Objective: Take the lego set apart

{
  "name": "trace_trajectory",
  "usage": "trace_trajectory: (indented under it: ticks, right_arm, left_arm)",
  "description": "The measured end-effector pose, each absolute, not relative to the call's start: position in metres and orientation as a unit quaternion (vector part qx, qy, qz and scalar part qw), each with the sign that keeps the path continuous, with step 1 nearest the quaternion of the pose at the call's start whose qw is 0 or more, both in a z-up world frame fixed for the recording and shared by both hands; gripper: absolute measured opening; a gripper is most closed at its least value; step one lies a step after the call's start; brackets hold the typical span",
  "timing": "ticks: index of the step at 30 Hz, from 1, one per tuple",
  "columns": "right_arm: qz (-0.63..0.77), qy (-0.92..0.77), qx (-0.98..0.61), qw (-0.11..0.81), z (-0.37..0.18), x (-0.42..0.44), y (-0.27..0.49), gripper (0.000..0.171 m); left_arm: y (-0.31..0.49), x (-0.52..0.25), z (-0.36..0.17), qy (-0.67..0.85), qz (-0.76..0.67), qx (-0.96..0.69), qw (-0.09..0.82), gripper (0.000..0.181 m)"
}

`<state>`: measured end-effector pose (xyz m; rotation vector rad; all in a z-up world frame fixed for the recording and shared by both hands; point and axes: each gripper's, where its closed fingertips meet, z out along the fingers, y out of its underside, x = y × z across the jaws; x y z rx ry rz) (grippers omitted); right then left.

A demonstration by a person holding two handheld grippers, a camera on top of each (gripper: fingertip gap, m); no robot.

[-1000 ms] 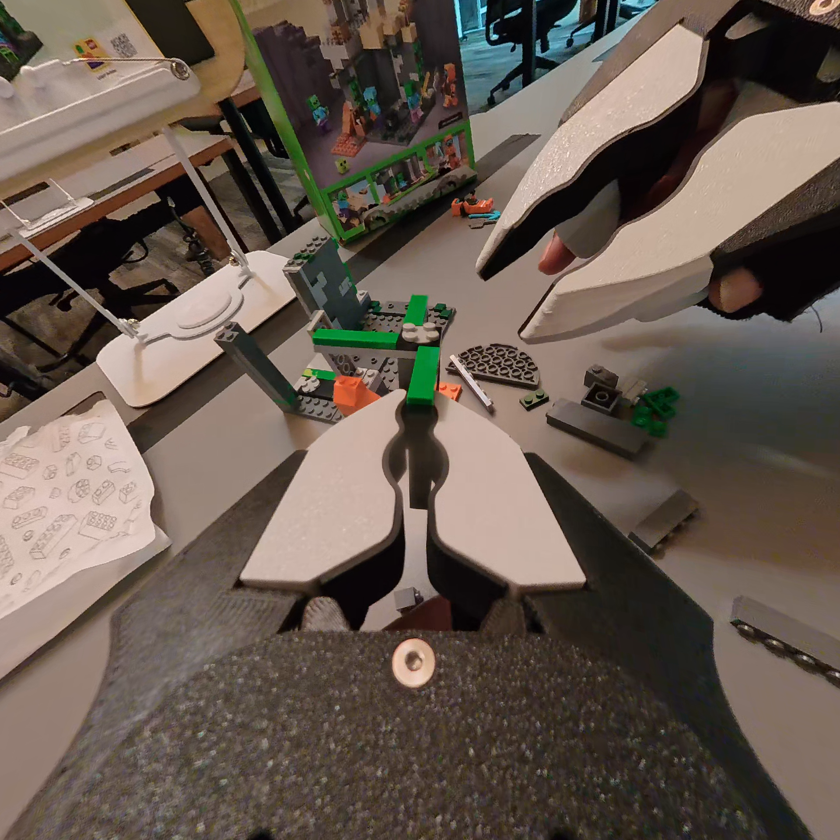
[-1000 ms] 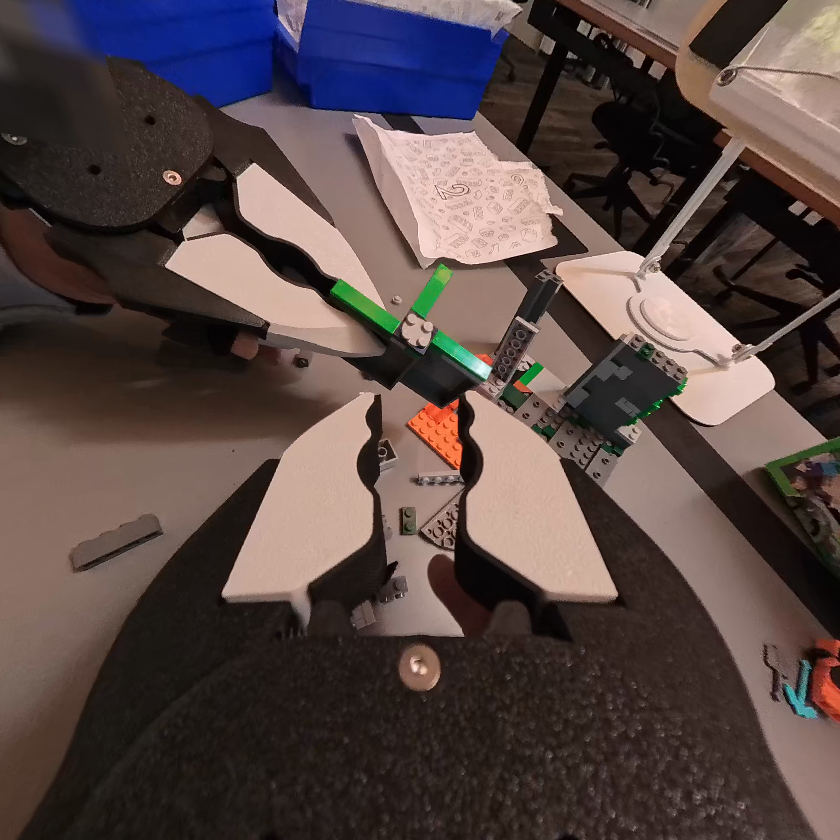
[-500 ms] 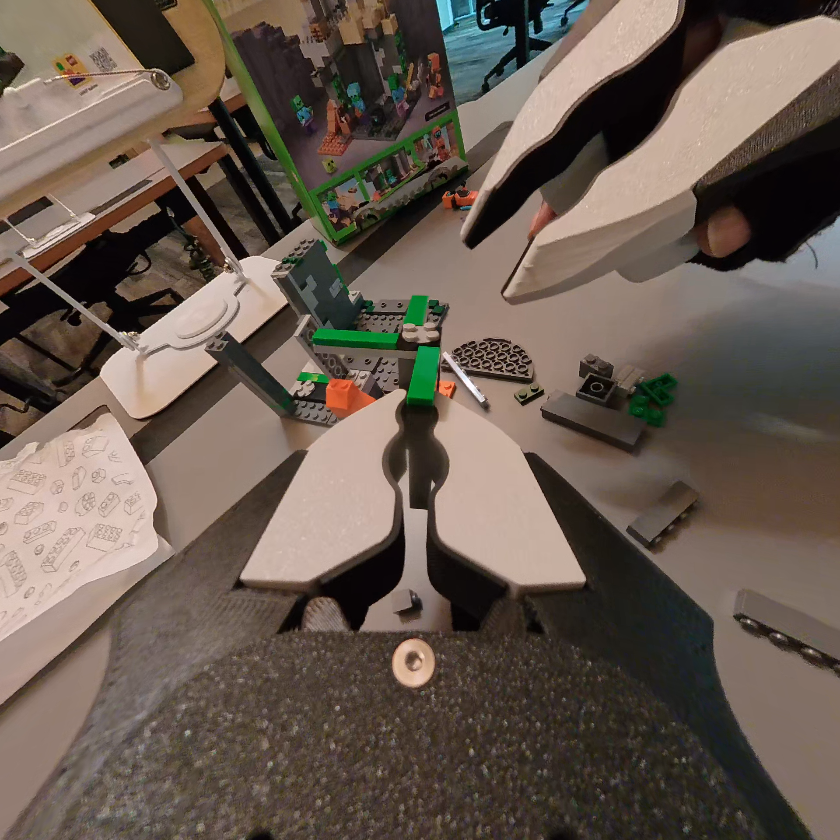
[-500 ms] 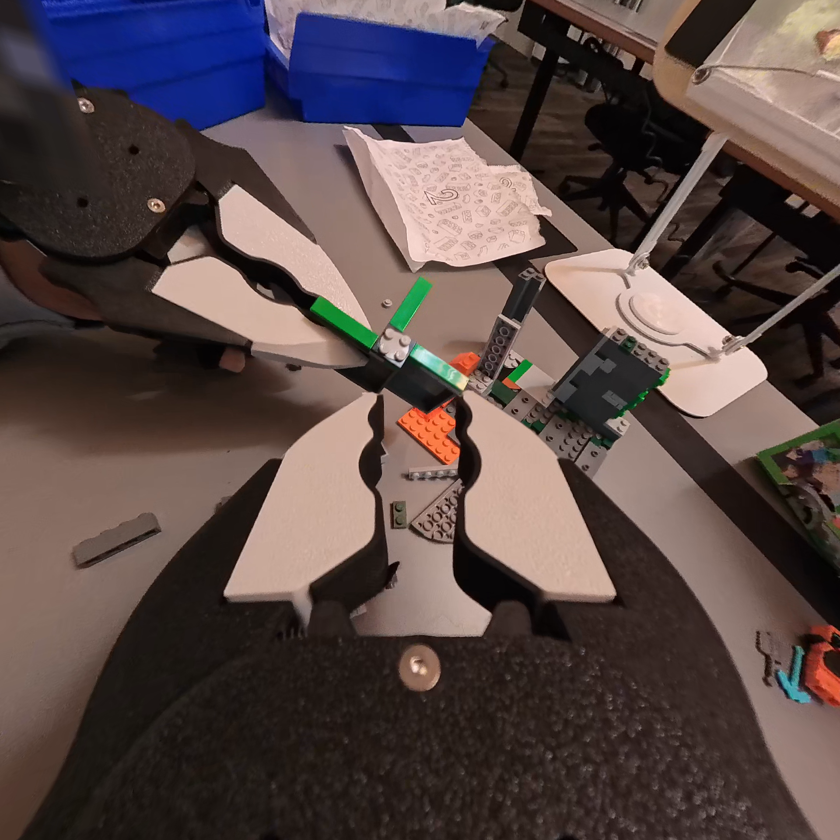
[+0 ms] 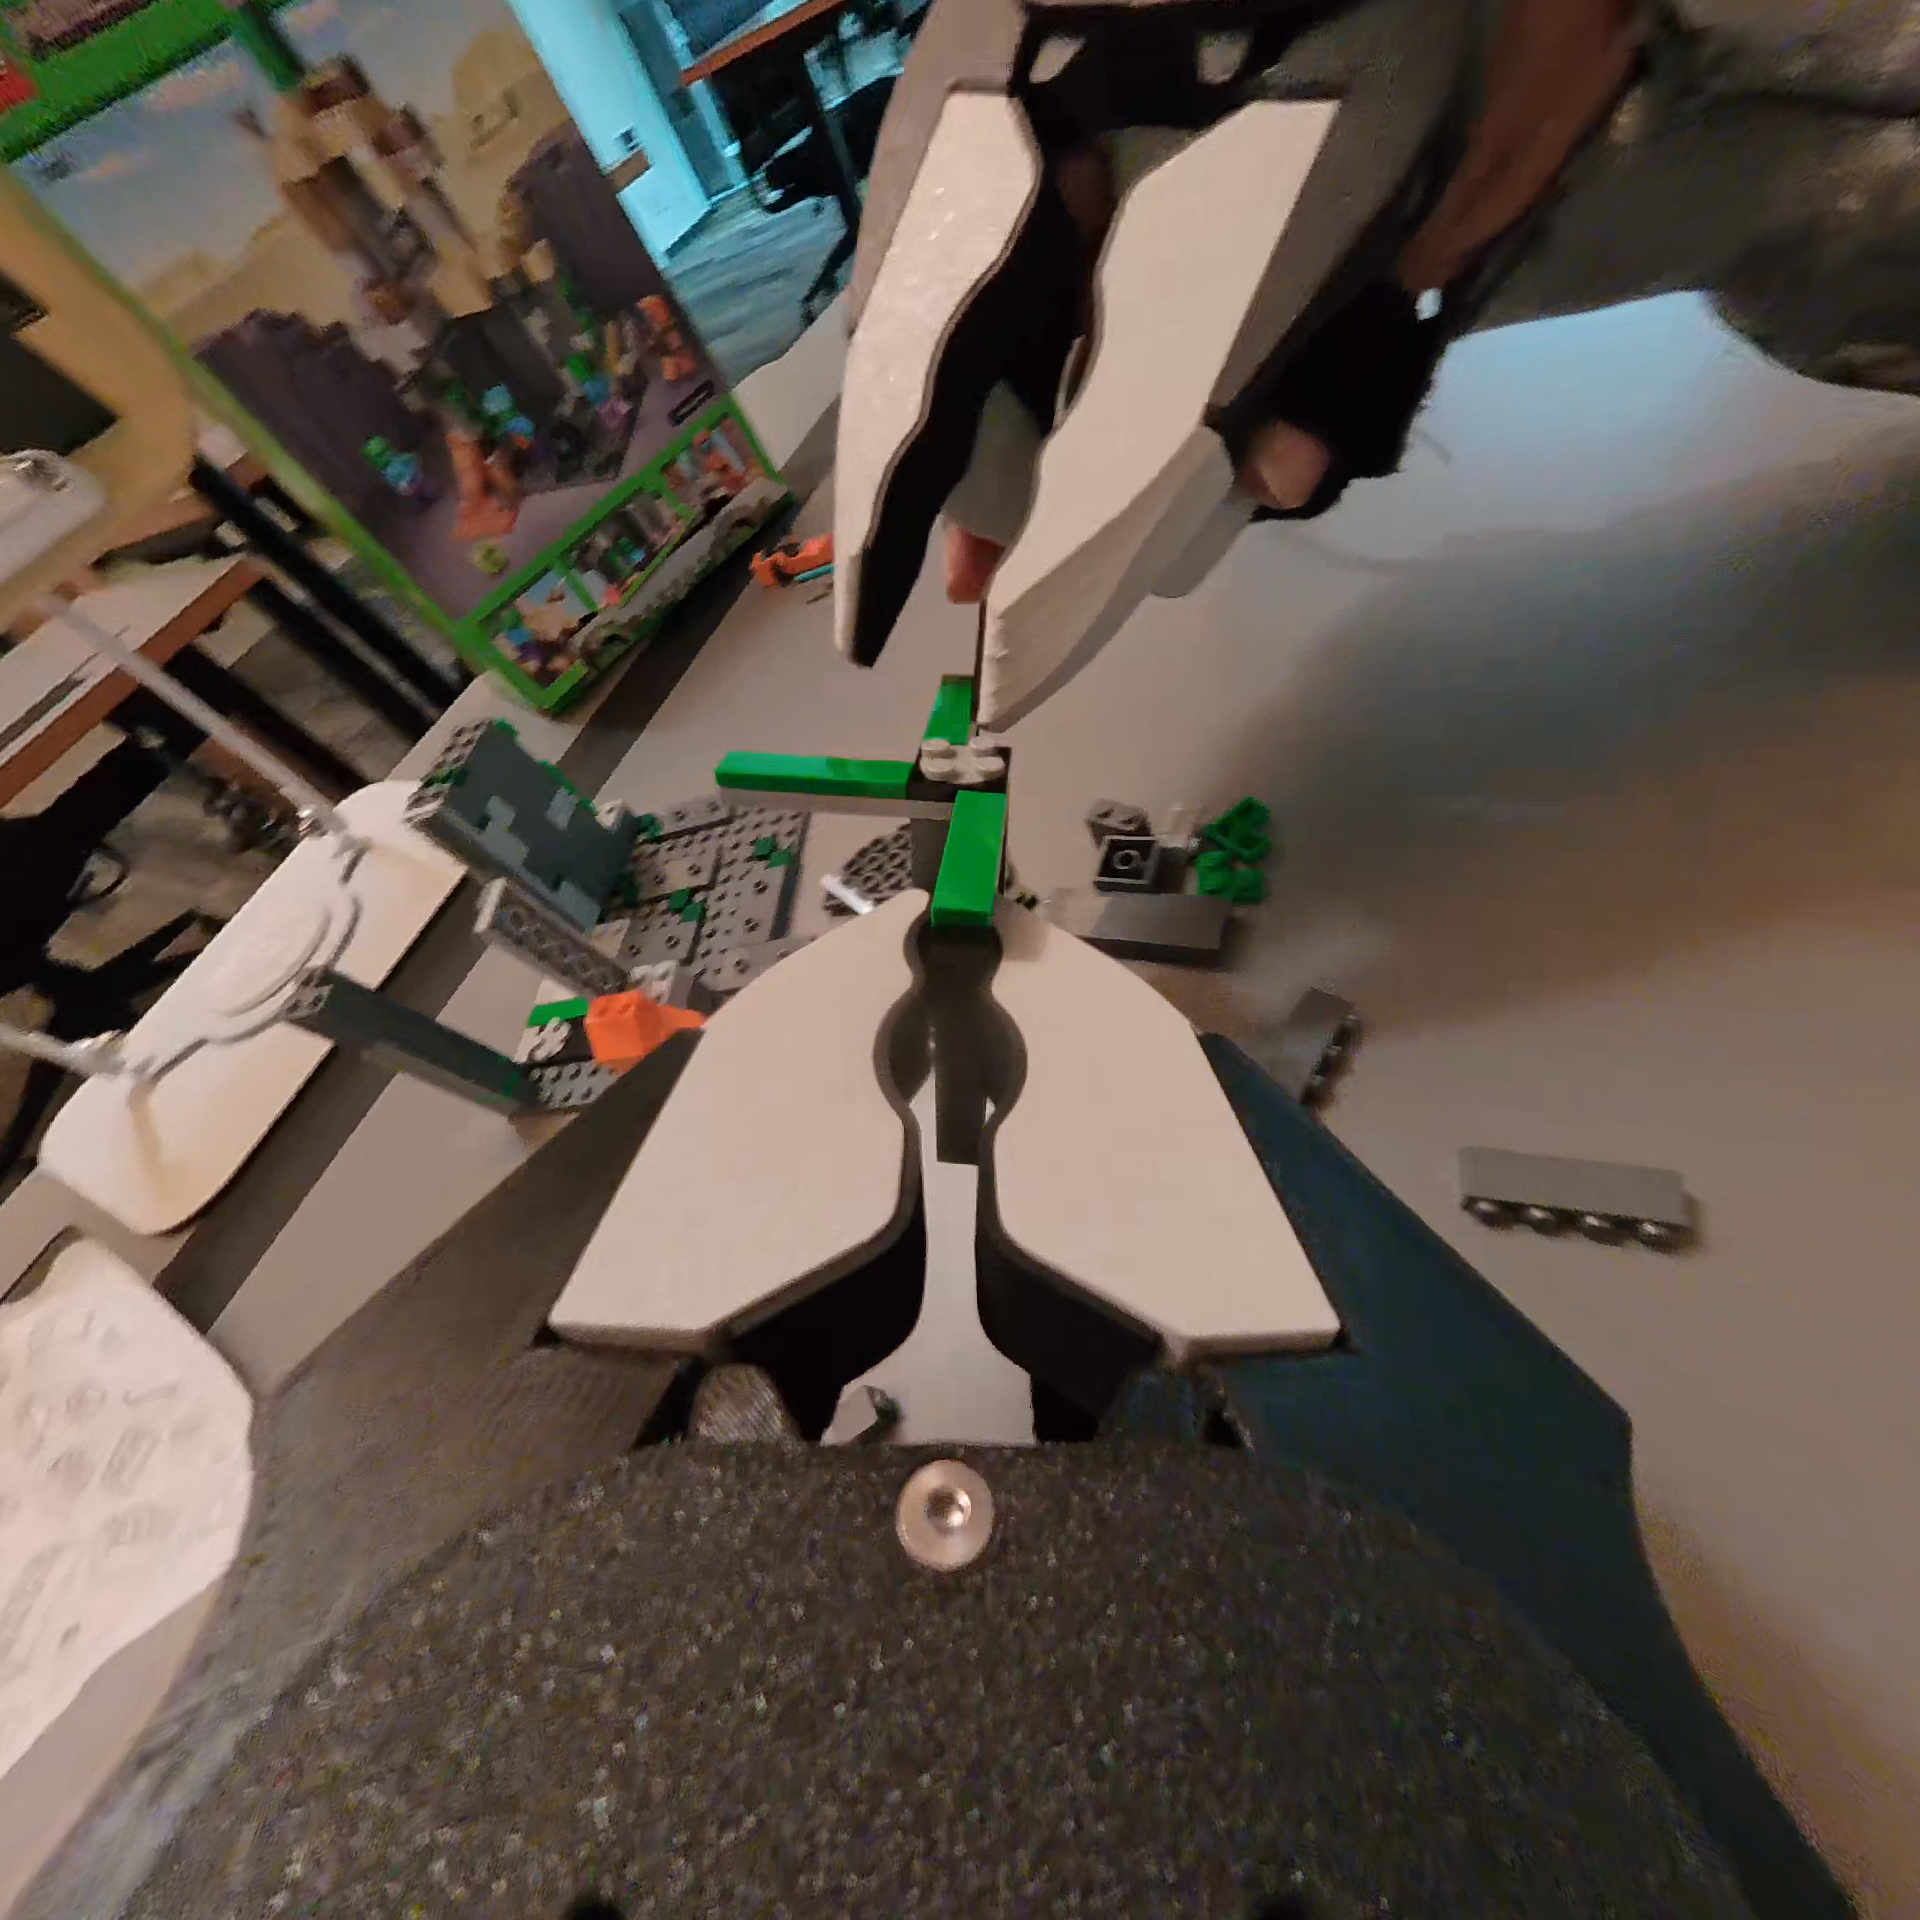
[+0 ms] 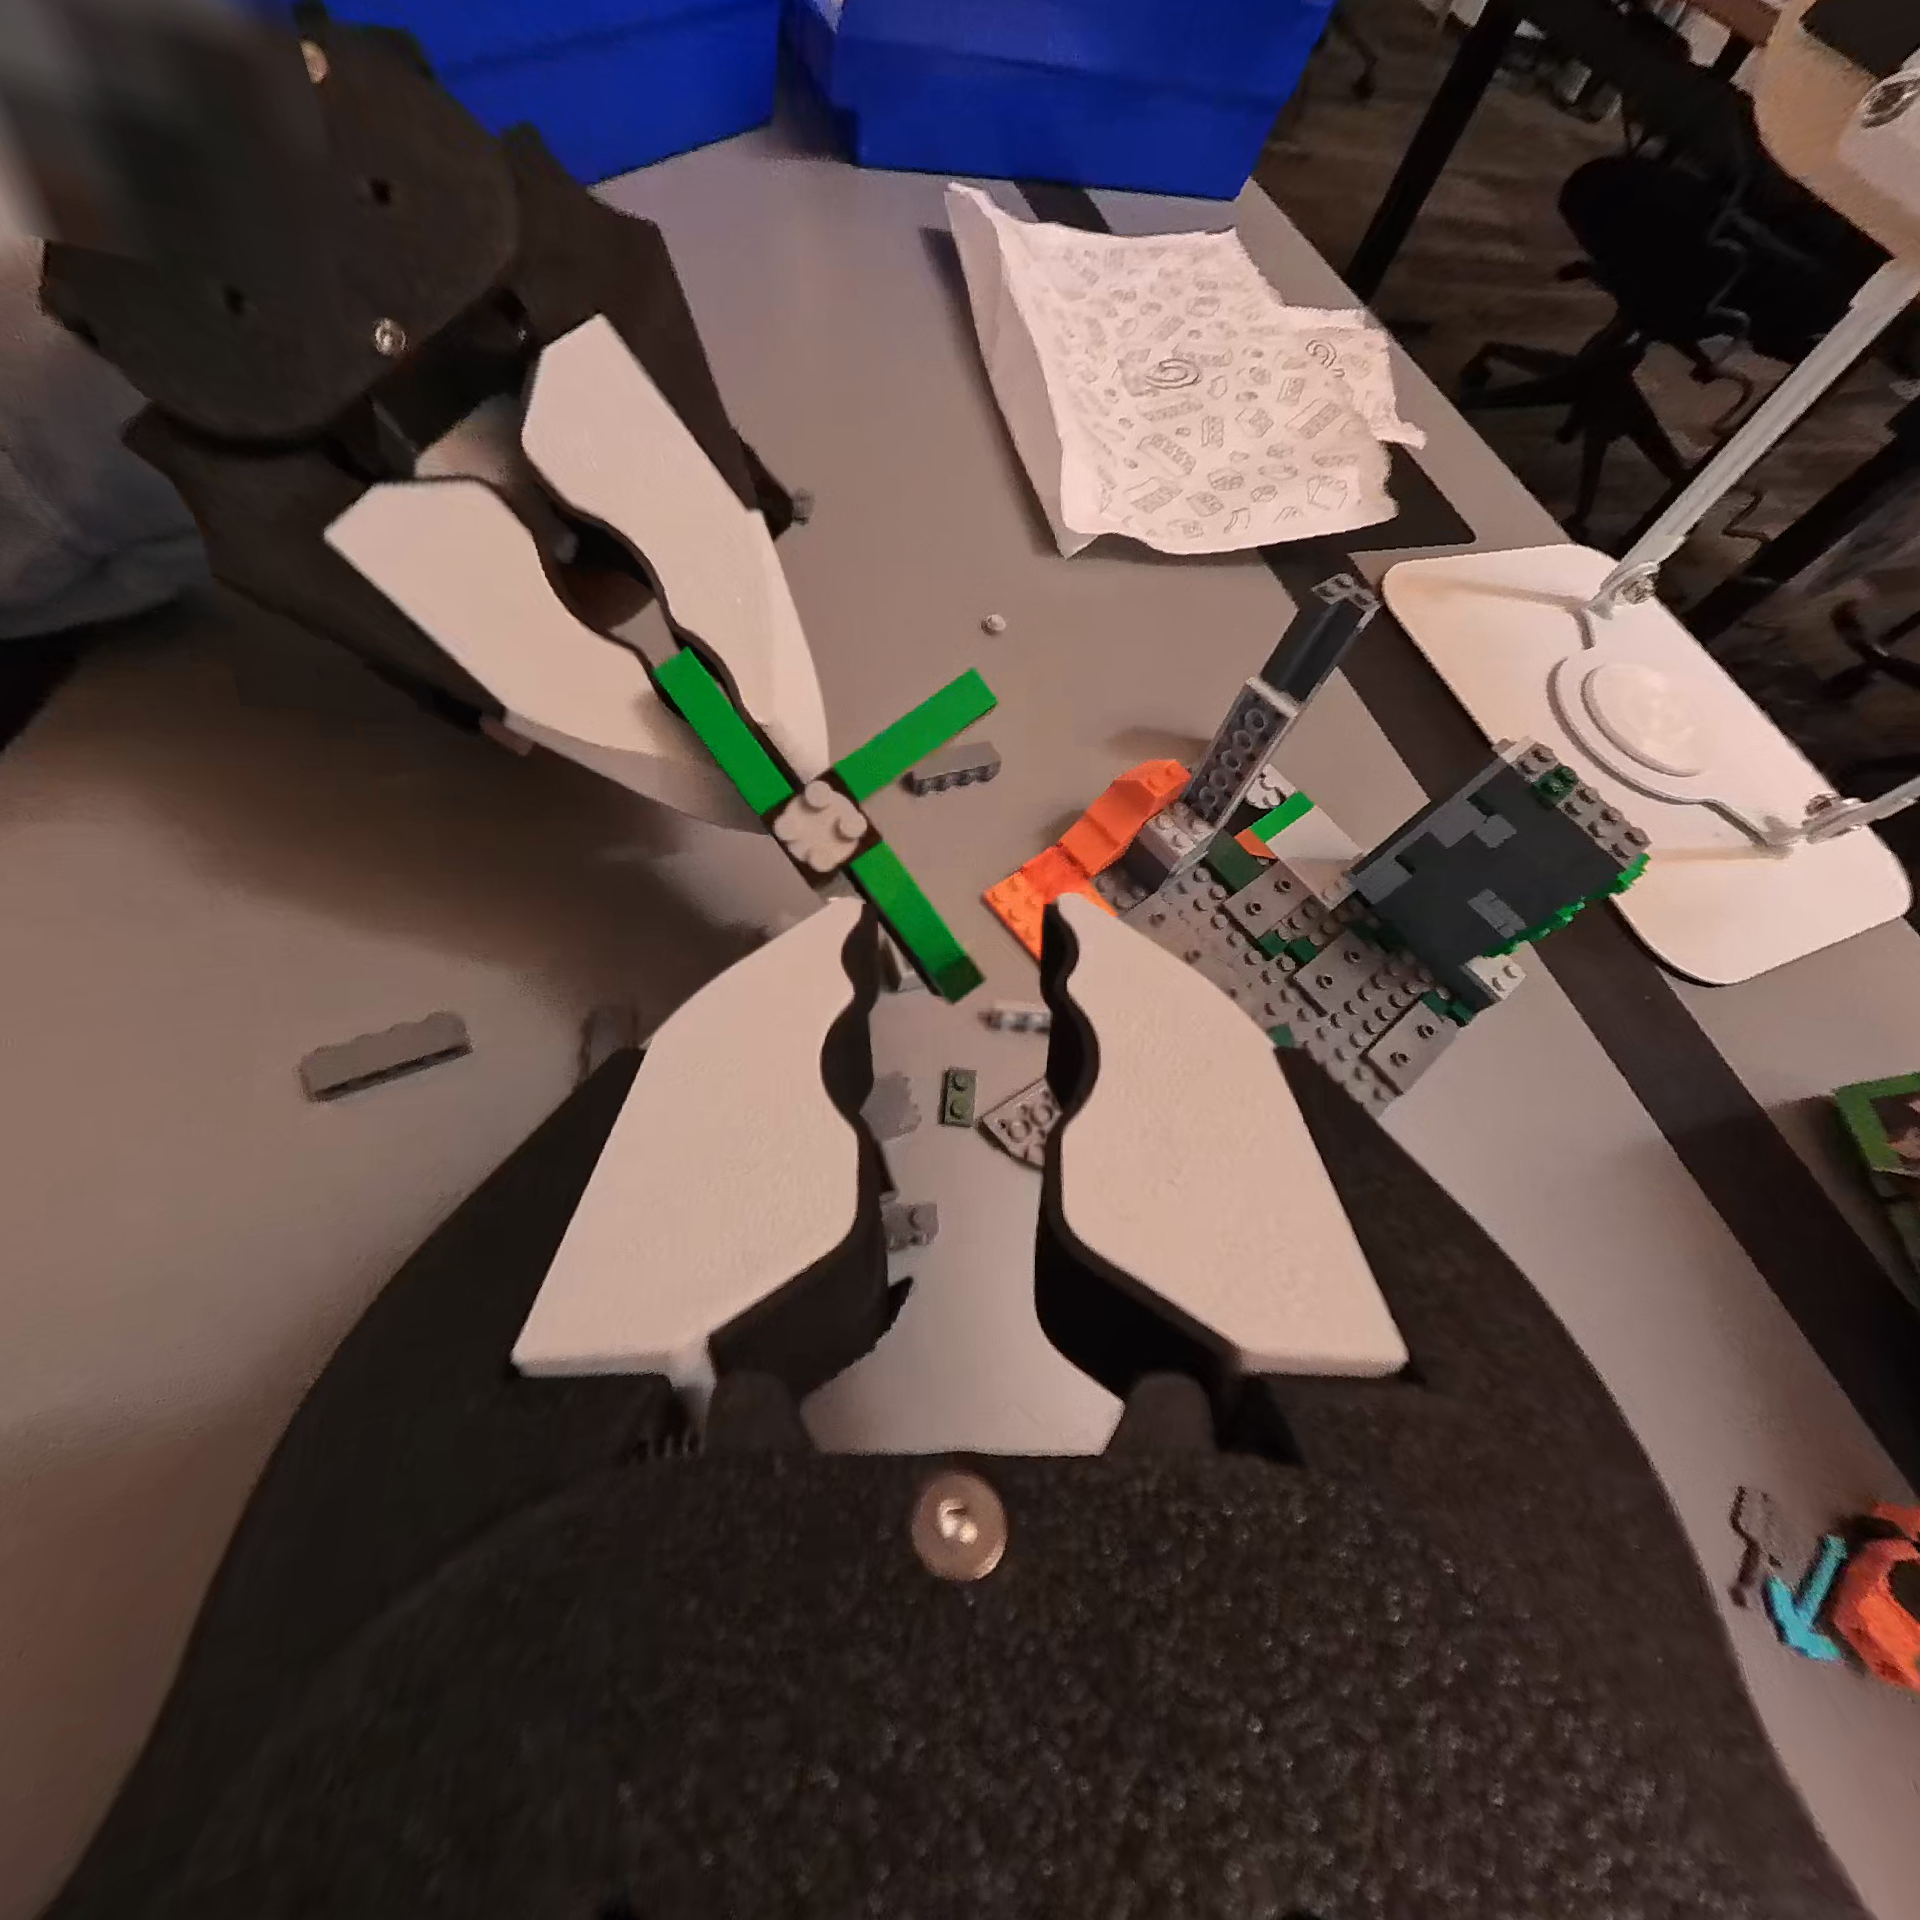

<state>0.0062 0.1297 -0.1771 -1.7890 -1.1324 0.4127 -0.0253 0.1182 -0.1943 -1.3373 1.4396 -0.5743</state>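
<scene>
My left gripper [image 5: 961,914] is shut on one green arm of a cross-shaped lego piece [image 5: 961,769]. The piece has green tiles on dark plates and a grey round plate at its centre, and it hangs above the table. In the right wrist view the piece [image 6: 821,821] sticks out of the left gripper [image 6: 769,769]. My right gripper [image 6: 951,914] is open, with the near green arm just beyond its fingertips. In the left wrist view the right gripper [image 5: 930,675] hangs tips-down over the far arm. The main grey build [image 6: 1299,956] with a dark wall [image 6: 1486,862] stands to the right.
A lego box [image 5: 447,343] stands at the back. A white lamp base [image 6: 1662,748] and a printed paper bag [image 6: 1164,374] lie by the table edge, blue bins [image 6: 1039,73] behind. Loose grey bricks [image 5: 1574,1210], small green parts [image 5: 1231,847] and an orange-teal figure [image 6: 1849,1600] lie around. About 5 cm separates my left fingertips from my right. The main grey build [image 6: 1299,956] is about equally far from each gripper, around 15 cm. Look for it in the left wrist view [image 5: 688,895] too.
The left gripper has carried the green cross piece up and away from the main build. The right gripper has swung over it and come down, still open, to its far end.
</scene>
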Motion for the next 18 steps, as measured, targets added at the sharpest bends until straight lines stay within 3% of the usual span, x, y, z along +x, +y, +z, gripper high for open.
trace_trajectory:
  ticks: [5,9,18]
  right_arm:
    - [0.186,-0.505,-0.73,0.421,-0.192,-0.002,0.11,0.025]
    - [0.191,-0.514,-0.72,0.425,-0.191,-0.006,0.106,0.01]
    - [0.326,-0.477,-0.722,0.38,-0.188,-0.008,0.091,0.008]
  left_arm:
    - [0.107,-0.028,-0.197,0.622,-0.268,-0.547,0.492,0.003]
    - [0.104,-0.032,-0.202,0.633,-0.268,-0.55,0.473,0.003]
    - [0.096,-0.033,-0.198,0.635,-0.301,-0.542,0.461,0.006]
